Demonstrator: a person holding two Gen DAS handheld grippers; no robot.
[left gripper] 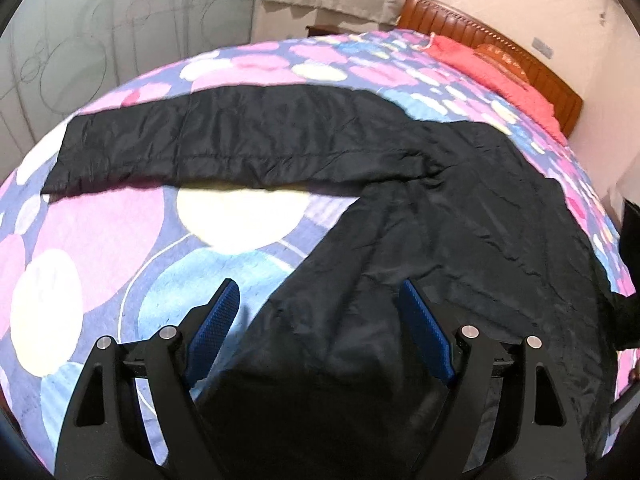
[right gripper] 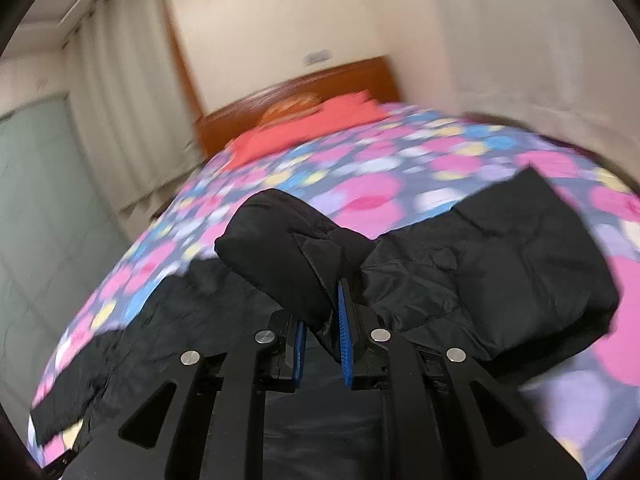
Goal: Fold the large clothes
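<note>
Black padded jacket (left gripper: pixel 400 208) is spread on the bed, over a floral quilt (left gripper: pixel 100 248). In the left wrist view one sleeve (left gripper: pixel 224 140) runs out flat across the quilt, body panel in the foreground.

Left tongs (left gripper: pixel 316 312): jaws wide apart, nothing between them, hovering over the near edge of the jacket body. I can't tell if they touch the fabric.

Right tongs (right gripper: pixel 322 316): jaws nearly together, pinched on a bunched fold of the jacket, which stands up in a lump ahead of the pads (right gripper: pixel 343 320). Probably the other sleeve or a shoulder section; the view is motion-blurred, so I can't say which.

Handling, my read:
- Soft and limp, with no stiffness, so it drapes and sags from any single hold.
- The shell looks like slick, shiny nylon. Layers will likely slide over each other and creep out of a shallow pinch.
- The quilted fill makes it bulky, so folds will spring back and won't crease flat.
- Probably moderate weight; large area drags on the quilt.

Where to grip: seams, cuff, hem or shoulder line, where layers are stitched and thicker. Take a deep bite through both layers. Left tongs are best placed at the hem edge below them or the sleeve cuff.
</note>
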